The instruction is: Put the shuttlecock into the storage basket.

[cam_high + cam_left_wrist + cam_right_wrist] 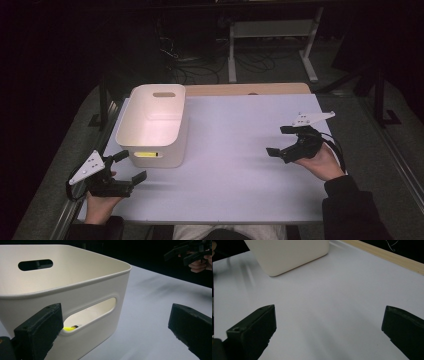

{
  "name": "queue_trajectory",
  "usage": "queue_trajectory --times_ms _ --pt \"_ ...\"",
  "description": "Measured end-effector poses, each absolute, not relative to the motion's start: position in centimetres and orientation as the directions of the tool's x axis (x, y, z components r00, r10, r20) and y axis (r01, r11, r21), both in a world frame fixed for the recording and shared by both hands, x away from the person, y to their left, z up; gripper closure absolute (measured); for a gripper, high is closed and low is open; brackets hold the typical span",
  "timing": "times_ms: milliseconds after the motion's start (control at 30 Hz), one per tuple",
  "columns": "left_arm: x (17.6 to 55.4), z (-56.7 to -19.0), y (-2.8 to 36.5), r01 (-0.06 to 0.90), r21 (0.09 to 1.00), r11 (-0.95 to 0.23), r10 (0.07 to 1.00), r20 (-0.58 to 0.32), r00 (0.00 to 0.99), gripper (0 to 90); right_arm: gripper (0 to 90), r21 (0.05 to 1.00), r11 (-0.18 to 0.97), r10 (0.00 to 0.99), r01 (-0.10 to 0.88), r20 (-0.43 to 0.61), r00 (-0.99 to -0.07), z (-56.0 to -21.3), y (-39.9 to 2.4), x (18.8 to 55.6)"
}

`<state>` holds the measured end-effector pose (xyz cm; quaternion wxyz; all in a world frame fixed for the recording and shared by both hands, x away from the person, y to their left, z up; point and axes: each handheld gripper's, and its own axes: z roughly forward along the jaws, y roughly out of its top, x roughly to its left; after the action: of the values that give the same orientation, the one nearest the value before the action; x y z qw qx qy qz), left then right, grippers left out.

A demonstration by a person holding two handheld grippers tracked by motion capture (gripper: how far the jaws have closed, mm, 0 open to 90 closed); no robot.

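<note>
Two grippers were over the white surface (pixel 235 165), both with fingers wide apart and holding nothing. The left gripper (pixel 131 166) was just beside the white bin (pixel 175 145), near its handle slot. The right gripper (pixel 281 141) was well apart from it. A yellow object (pixel 68 328) lay inside the bin.

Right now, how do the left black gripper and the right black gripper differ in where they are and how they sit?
The left black gripper sits at the near left table edge, right beside the white plastic bin; the right black gripper is out over bare white table, well apart from the bin. The left one's grey plate tilts toward the person; the right one's points away. Both are open and hold nothing.
</note>
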<state>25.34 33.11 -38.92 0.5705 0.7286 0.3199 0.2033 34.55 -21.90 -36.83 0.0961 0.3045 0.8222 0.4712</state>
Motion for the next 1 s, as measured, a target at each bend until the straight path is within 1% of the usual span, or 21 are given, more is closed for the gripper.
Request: queue_trajectory --times_ms 400,1000 --pt "25.4 -38.9 33.1 0.236 0.96 -0.148 0.7 -0.067 0.711 0.0 0.0 0.835 0.348 0.609 0.427 0.144 -0.78 -38.1 -23.6 33.5" --pt "25.4 -38.9 33.1 0.237 0.959 -0.156 0.696 -0.063 0.715 0.0 0.0 0.834 0.288 0.666 0.471 0.179 -0.724 -40.5 -27.0 31.2"
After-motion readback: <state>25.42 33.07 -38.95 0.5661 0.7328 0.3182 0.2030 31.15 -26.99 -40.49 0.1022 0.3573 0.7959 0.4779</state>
